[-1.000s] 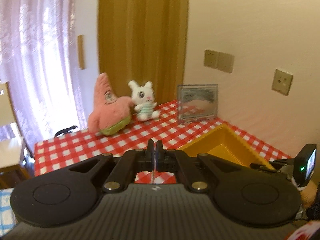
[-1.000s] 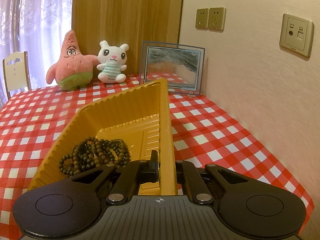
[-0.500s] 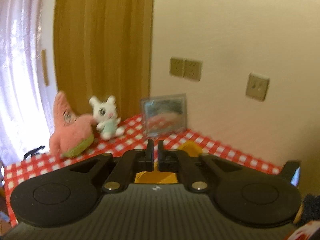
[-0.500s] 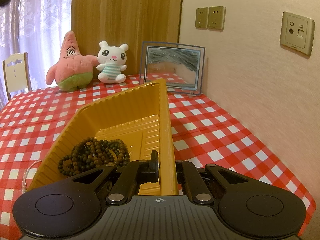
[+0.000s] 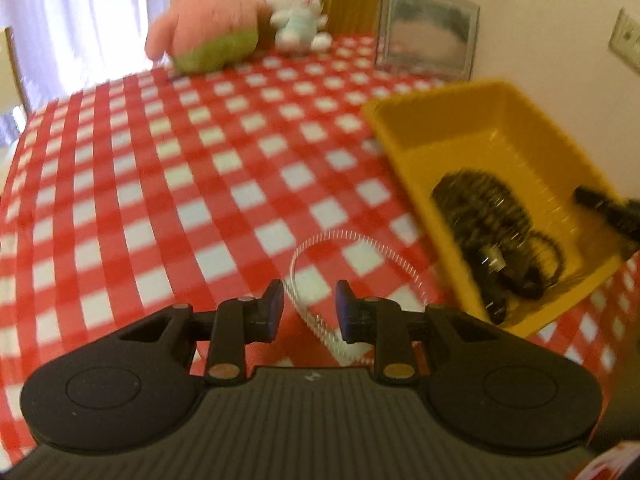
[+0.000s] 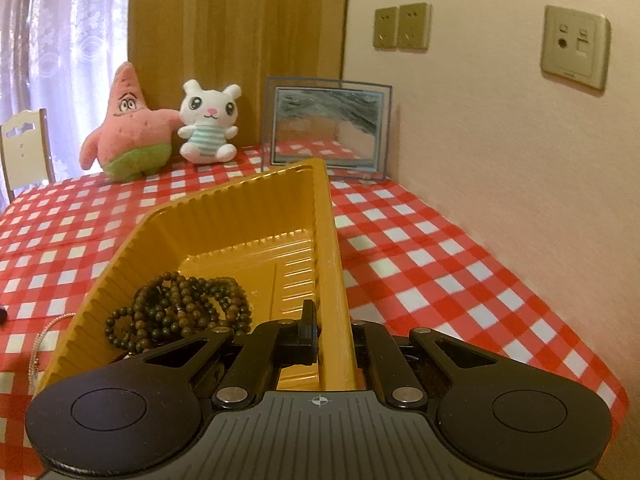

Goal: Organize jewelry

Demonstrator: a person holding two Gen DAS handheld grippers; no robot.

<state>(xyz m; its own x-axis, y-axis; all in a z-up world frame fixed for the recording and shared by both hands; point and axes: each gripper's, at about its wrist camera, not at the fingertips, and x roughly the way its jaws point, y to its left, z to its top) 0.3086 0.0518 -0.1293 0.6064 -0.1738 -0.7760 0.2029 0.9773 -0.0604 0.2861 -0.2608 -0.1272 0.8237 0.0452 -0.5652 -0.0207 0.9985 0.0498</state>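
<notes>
A silver chain [image 5: 348, 256] lies looped on the red checked tablecloth, just left of the yellow tray [image 5: 404, 152]. My left gripper [image 5: 309, 304] is open above the chain's near end, with the chain passing between its fingers. Dark bead bracelets [image 5: 492, 216] lie in the tray, also shown in the right wrist view [image 6: 180, 312]. My right gripper [image 6: 330, 328] is shut on the right wall of the yellow tray [image 6: 334, 272]. A bit of the chain [image 6: 40, 340] shows left of the tray.
A pink star plush [image 6: 128, 128], a white bunny plush [image 6: 208, 124] and a framed picture [image 6: 326, 128] stand at the table's far edge by the wall. A chair [image 6: 24, 148] stands at far left. The wall runs along the table's right side.
My left gripper was shut and pointing up at the wall; it has tipped down toward the table and opened over the chain. The right gripper and tray have not moved.
</notes>
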